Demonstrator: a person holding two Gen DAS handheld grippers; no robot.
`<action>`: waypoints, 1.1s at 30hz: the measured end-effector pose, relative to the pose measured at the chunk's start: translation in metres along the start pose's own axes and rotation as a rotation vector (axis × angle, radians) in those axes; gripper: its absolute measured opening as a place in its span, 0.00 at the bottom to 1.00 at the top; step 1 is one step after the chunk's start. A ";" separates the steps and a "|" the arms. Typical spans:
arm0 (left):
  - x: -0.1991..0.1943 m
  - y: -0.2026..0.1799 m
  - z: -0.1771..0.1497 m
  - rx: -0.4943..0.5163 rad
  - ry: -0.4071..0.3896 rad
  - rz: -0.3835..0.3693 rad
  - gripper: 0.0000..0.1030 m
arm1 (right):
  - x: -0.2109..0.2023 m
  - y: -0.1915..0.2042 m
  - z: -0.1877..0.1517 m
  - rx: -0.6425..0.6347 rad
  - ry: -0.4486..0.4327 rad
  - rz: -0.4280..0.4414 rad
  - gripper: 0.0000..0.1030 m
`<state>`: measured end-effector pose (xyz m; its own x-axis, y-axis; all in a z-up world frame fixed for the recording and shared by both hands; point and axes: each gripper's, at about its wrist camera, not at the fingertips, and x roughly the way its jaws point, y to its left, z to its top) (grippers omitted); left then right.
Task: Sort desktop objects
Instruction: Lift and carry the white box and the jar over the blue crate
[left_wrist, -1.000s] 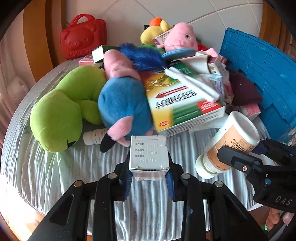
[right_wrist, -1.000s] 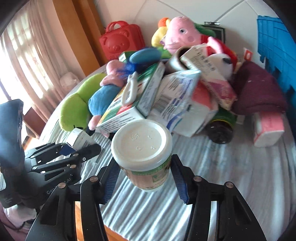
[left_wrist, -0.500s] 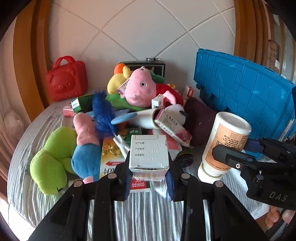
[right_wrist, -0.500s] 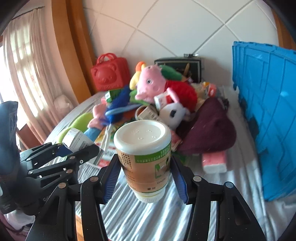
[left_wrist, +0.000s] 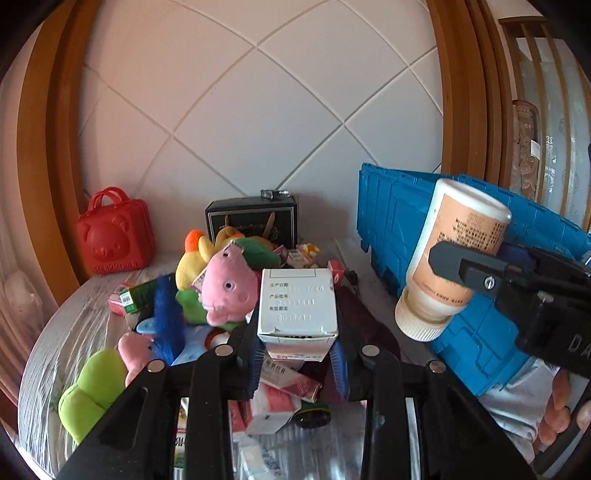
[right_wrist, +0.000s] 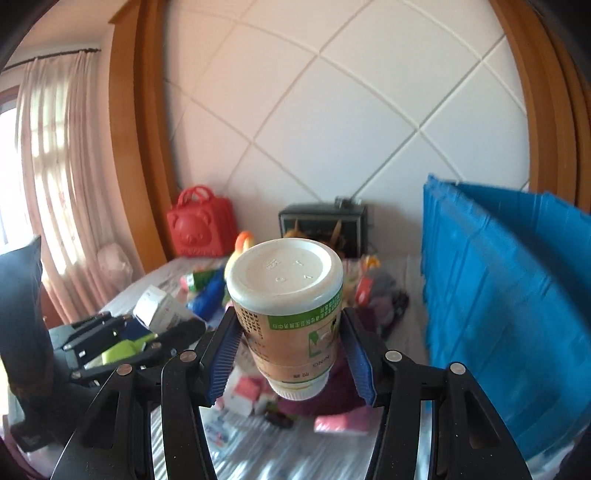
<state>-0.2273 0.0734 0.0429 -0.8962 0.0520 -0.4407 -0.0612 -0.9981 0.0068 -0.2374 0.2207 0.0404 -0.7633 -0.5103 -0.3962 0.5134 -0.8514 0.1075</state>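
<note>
My left gripper (left_wrist: 297, 343) is shut on a small white medicine box (left_wrist: 297, 302) and holds it high above the pile. It also shows in the right wrist view (right_wrist: 159, 310). My right gripper (right_wrist: 291, 354) is shut on a white-and-tan bottle (right_wrist: 291, 314), held cap-down, bottom toward the camera. In the left wrist view the bottle (left_wrist: 454, 258) is at the right, in front of the blue crate (left_wrist: 413, 229). Below lies a pile of plush toys and boxes, with a pink pig plush (left_wrist: 229, 284) on top.
The blue crate (right_wrist: 498, 295) stands at the right on the striped cloth (left_wrist: 66, 332). A red bear case (left_wrist: 114, 236) and a black box (left_wrist: 255, 218) stand at the back by the tiled wall. A green plush (left_wrist: 92, 391) lies at the left edge.
Both grippers have risen and tilted up with their loads; the pile has dropped lower in both views. The bottle now sits level with the crate's upper edge.
</note>
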 end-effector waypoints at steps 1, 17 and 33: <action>0.000 -0.006 0.007 0.004 -0.016 -0.003 0.29 | -0.007 -0.005 0.009 -0.002 -0.026 -0.004 0.52; 0.016 -0.166 0.151 0.097 -0.210 -0.115 0.29 | -0.100 -0.157 0.132 -0.045 -0.248 -0.244 0.52; 0.219 -0.328 0.184 0.094 0.502 -0.201 0.29 | 0.005 -0.392 0.100 0.197 0.331 -0.428 0.51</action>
<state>-0.4847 0.4182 0.1096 -0.5439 0.1964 -0.8159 -0.2697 -0.9616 -0.0517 -0.4822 0.5398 0.0878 -0.7070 -0.0769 -0.7030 0.0785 -0.9965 0.0301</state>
